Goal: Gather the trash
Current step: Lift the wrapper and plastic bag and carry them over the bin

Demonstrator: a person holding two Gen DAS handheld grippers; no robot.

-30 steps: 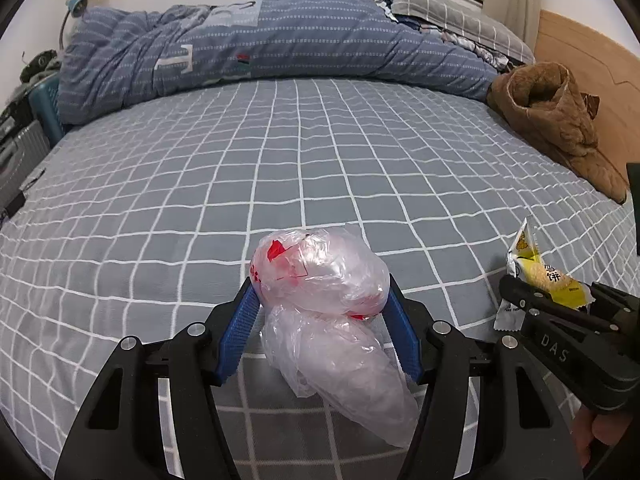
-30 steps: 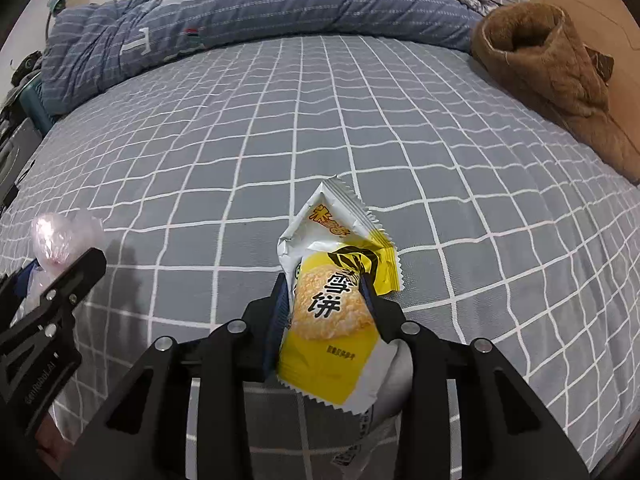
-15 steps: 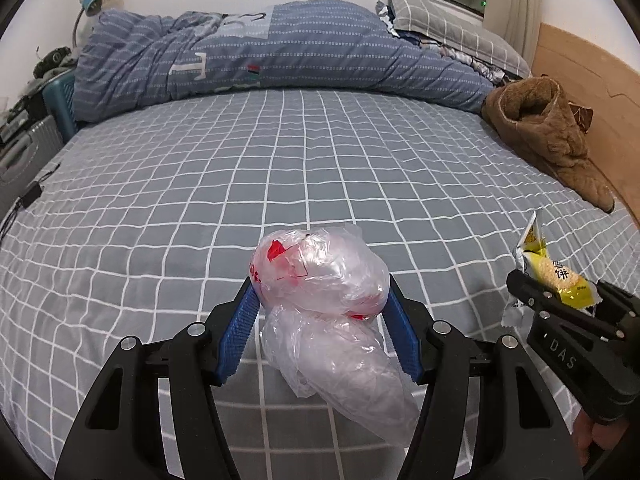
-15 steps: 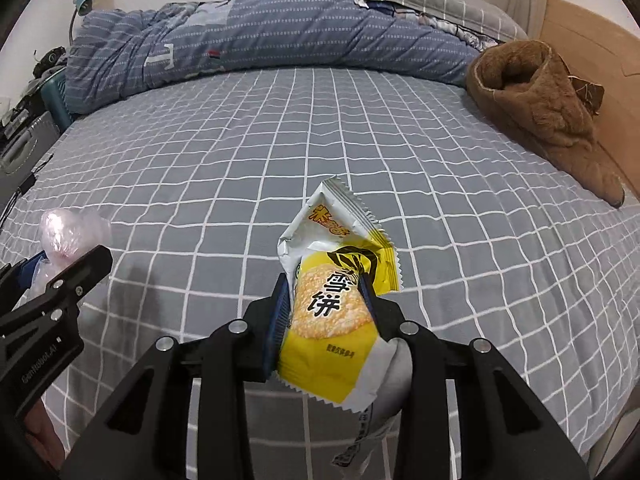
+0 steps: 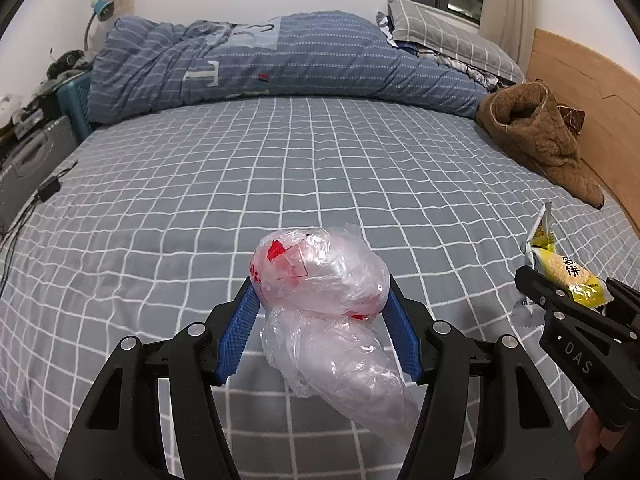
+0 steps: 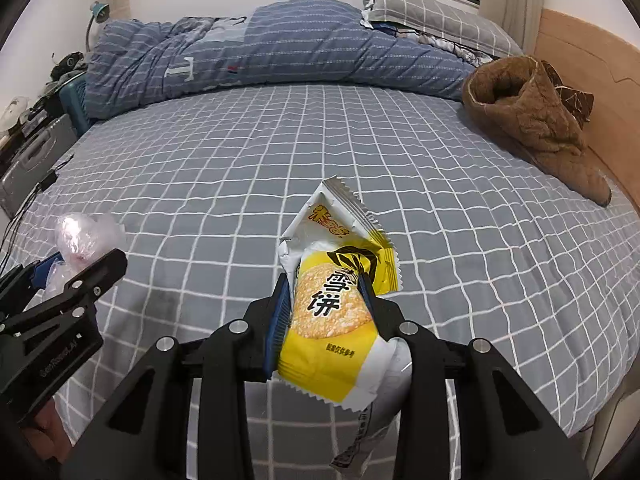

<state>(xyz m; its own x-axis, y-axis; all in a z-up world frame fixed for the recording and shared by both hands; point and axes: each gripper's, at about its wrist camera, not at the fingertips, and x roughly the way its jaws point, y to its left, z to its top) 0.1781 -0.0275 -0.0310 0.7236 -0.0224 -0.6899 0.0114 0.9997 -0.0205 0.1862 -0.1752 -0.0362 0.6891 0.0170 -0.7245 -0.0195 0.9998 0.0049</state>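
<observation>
You are holding both pieces of trash clear above the bed point(image 5: 280, 168), left tongs point(image 5: 320, 320) clenched on the crumpled plastic bag point(image 5: 320, 280), right tongs point(image 6: 324, 304) gripping the yellow snack wrapper point(image 6: 332, 312) mid-body, apparently for carrying off to disposal.

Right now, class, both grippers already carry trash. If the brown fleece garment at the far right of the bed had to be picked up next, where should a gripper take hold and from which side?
Grip the raised, rolled opening of the brown fleece garment, coming from the bed's open middle. That thick rim stands up, while its tail lies flat along the wooden headboard.
</observation>
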